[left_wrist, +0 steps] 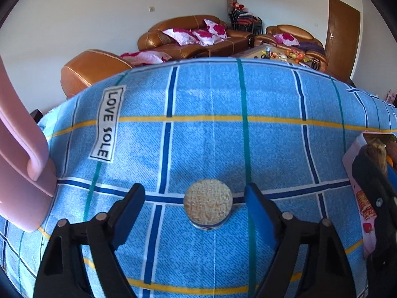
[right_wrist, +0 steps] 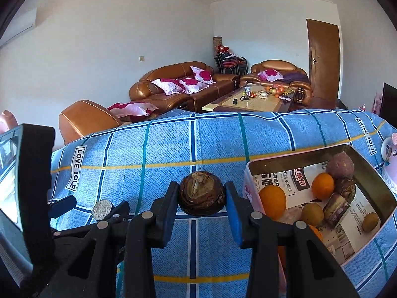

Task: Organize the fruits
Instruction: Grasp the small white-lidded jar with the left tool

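My right gripper (right_wrist: 201, 198) is shut on a brown, scaly round fruit (right_wrist: 201, 193) and holds it just above the blue checked cloth (right_wrist: 148, 156), left of the pink box (right_wrist: 248, 188). The box holds oranges (right_wrist: 272, 201), brown round fruits (right_wrist: 312, 214) and a purple one (right_wrist: 339, 166). My left gripper (left_wrist: 194, 198) is open and empty around a round tan disc (left_wrist: 208, 204) lying on the cloth (left_wrist: 211, 136). The disc (right_wrist: 101, 209) and the left gripper show at the lower left of the right wrist view. The right gripper's body (left_wrist: 374, 186) shows at the right edge of the left wrist view.
A pink plastic handle-like object (left_wrist: 22, 164) stands at the table's left. A pink-and-white item (right_wrist: 389, 154) sits right of the box. Beyond the table's far edge are brown leather sofas (right_wrist: 178, 84), a coffee table (right_wrist: 253, 99) and a wooden door (right_wrist: 322, 59).
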The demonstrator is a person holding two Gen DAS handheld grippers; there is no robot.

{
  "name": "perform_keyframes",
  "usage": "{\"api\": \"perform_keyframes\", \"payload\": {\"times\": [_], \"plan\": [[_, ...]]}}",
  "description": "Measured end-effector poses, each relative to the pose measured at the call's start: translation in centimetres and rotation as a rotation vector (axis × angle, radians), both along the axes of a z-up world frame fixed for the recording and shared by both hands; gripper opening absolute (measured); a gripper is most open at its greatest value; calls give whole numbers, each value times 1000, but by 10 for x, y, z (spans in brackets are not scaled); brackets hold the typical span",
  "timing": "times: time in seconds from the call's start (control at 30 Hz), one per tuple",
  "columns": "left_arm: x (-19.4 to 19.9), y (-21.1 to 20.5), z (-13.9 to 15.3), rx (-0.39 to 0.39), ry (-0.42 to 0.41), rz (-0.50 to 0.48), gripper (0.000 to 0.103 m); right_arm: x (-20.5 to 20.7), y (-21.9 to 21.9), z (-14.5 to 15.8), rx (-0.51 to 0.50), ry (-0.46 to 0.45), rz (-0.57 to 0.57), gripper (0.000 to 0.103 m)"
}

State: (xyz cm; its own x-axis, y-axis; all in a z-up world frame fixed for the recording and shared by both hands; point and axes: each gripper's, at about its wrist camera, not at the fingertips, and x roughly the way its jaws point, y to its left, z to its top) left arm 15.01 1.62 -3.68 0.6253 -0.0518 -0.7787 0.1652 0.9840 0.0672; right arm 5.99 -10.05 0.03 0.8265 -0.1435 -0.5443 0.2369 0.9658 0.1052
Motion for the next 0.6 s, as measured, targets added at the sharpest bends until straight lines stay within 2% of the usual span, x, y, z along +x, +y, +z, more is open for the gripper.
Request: {"api": "perform_keyframes", "payload": {"times": [0.1, 0.2, 0.3, 0.37, 0.43, 0.6], "plan": [[3, 9, -3, -73, 33, 4, 78, 3, 3, -1, -9, 12, 12, 40], [2, 9, -2, -67, 32, 1, 76, 4, 5, -3, -17, 18, 17, 40], [-3, 7, 0, -72, 21, -18, 60, 5, 7, -3, -27, 21, 21, 40], [-6, 9, 1, -80, 16, -29, 45, 3, 8, -2, -36, 12, 22, 40], [-9, 9, 3, -76, 10, -26, 36, 1, 11, -1, -46, 1, 23, 40], [-20, 24, 9, -77, -41, 59, 36, -3, 14, 1, -57, -28, 41, 40]]}}
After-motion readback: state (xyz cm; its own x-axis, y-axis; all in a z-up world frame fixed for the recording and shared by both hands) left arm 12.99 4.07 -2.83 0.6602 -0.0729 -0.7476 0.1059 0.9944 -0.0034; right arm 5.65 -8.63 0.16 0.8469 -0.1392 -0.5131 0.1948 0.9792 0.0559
